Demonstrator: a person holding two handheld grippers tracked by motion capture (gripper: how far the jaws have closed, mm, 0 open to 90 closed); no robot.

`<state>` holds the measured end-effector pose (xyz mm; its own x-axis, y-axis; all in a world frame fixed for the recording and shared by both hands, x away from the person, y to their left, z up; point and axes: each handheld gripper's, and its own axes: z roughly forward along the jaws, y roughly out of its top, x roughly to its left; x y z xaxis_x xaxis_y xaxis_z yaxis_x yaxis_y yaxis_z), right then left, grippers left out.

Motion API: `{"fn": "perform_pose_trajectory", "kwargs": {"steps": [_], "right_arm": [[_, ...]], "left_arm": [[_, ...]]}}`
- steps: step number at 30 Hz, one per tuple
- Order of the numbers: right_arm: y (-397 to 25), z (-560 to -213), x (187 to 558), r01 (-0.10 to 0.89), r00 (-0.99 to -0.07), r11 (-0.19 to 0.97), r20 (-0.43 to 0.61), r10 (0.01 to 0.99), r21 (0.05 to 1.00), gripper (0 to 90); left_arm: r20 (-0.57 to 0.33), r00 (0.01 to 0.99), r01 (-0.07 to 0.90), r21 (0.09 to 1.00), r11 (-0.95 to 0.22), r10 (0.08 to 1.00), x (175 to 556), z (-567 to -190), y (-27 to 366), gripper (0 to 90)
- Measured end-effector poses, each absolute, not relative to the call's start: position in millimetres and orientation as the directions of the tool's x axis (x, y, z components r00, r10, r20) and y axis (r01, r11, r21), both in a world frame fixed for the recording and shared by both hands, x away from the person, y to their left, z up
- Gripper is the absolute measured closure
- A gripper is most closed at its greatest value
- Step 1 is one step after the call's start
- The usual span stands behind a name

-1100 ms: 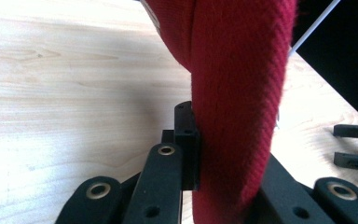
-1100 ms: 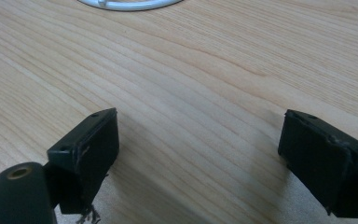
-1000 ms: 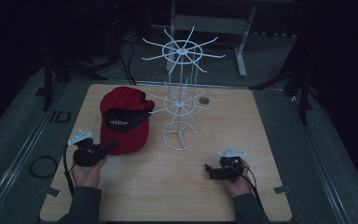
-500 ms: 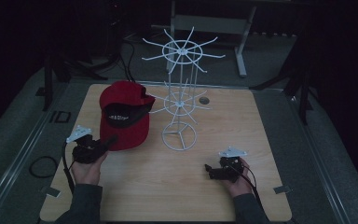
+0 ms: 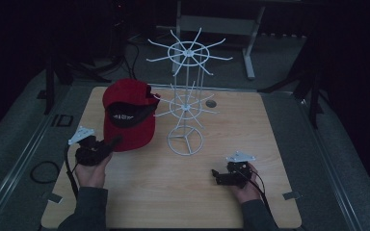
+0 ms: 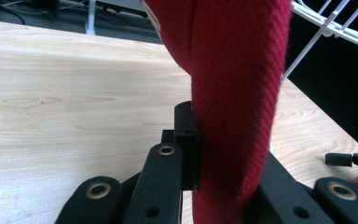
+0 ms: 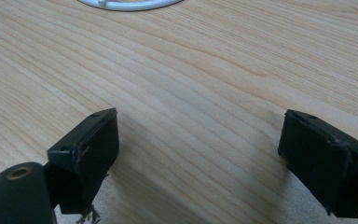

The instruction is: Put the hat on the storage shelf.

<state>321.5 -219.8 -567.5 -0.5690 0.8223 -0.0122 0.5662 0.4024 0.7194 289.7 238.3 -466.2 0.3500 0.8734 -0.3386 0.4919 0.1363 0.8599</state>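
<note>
Red cap [image 5: 125, 115] sits at ten o'clock of the table [image 5: 279, 144], beside the white rack [image 5: 187, 103]. Left gripper [image 5: 110, 145] pinches its stiff brim; the crown looks soft and light. Right gripper [image 5: 216, 174] rests wide open.

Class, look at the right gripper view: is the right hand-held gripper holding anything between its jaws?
No: the right hand-held gripper has its jaws wide apart, with bare light wooden table between them.
</note>
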Motion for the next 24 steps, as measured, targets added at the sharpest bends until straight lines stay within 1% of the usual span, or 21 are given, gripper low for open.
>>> {"fn": "perform_pose_trajectory", "kwargs": {"steps": [15, 24], "right_arm": [[-220, -567, 321, 0.566, -0.57, 0.403, -0.012, 0.822, 0.719, 12.1], [-220, -567, 321, 0.566, -0.569, 0.403, -0.012, 0.822, 0.719, 12.1]], "left_arm": [[-0.345, 0.328, 0.45, 0.875, 0.176, 0.879, 291, -455, 241, 85.5], [-0.332, 0.317, 0.423, 0.888, 0.181, 0.888, 288, -448, 248, 85.5]]}}
